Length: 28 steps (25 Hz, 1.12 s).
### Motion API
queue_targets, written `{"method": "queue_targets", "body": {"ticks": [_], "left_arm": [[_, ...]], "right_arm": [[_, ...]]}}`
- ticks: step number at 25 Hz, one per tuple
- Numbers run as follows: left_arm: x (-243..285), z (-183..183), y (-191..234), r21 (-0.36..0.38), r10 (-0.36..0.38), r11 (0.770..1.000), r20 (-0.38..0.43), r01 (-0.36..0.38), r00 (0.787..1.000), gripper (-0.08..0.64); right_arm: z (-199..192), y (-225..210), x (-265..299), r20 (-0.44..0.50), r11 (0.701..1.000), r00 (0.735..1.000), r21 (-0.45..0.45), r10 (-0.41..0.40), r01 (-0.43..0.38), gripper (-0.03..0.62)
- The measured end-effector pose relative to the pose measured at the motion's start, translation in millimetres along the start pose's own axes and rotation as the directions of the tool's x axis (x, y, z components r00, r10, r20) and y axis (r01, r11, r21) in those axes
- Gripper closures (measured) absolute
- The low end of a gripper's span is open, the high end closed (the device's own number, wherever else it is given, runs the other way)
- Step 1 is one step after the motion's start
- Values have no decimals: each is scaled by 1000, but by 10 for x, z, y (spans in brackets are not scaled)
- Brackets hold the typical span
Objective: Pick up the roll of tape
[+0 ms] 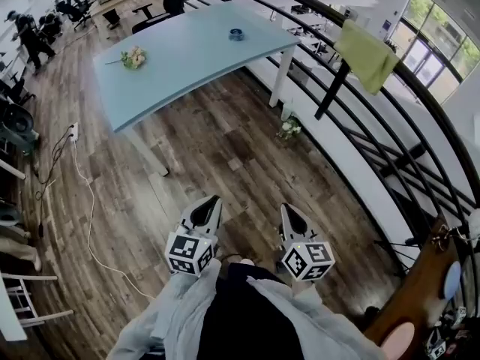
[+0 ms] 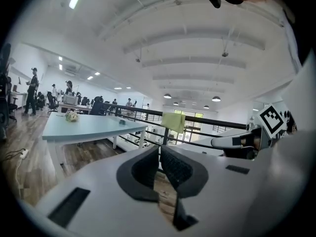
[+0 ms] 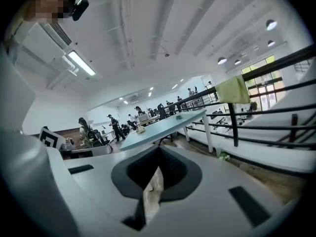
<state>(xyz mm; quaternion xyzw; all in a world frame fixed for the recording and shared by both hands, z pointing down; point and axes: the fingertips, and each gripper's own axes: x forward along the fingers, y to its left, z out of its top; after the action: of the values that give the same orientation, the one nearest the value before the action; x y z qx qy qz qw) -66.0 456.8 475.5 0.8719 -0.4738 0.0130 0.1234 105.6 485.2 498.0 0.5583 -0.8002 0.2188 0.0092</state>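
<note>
Tape roll [image 1: 235,34] and flowers [image 1: 133,57] well apart on blue table [image 1: 187,66]

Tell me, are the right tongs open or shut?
Shut. In the right gripper view the right tongs meet at their tips, and nothing is held between them.

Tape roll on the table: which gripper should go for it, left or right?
Right, marginally. The tape roll sits near the table's railing-side end, almost in line with the right gripper. The left gripper aims further off. Both are far away, fingers shut and empty.
</note>
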Motion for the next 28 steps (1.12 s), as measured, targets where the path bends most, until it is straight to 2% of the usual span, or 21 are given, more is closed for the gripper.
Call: {"method": "queue_targets", "body": {"ticks": [8, 17, 22, 28], "left_arm": [[-109, -78, -110, 9, 18, 1000, -8, -18, 1000, 534], [-328, -272, -320, 13, 31, 999, -31, -31, 999, 534], [-240, -322, -318, 10, 38, 999, -38, -37, 999, 534], [5, -241, -218, -1, 28, 1000, -38, -28, 999, 534]], "right_arm": [[21, -11, -169, 22, 999, 1000, -51, 2, -1, 584], [-160, -66, -366, 5, 1000, 1000, -17, 11, -11, 584], [-195, -124, -298, -10, 1000, 1000, -22, 18, -18, 584], [-45, -182, -113, -9, 1000, 1000, -29, 11, -11, 584]]}}
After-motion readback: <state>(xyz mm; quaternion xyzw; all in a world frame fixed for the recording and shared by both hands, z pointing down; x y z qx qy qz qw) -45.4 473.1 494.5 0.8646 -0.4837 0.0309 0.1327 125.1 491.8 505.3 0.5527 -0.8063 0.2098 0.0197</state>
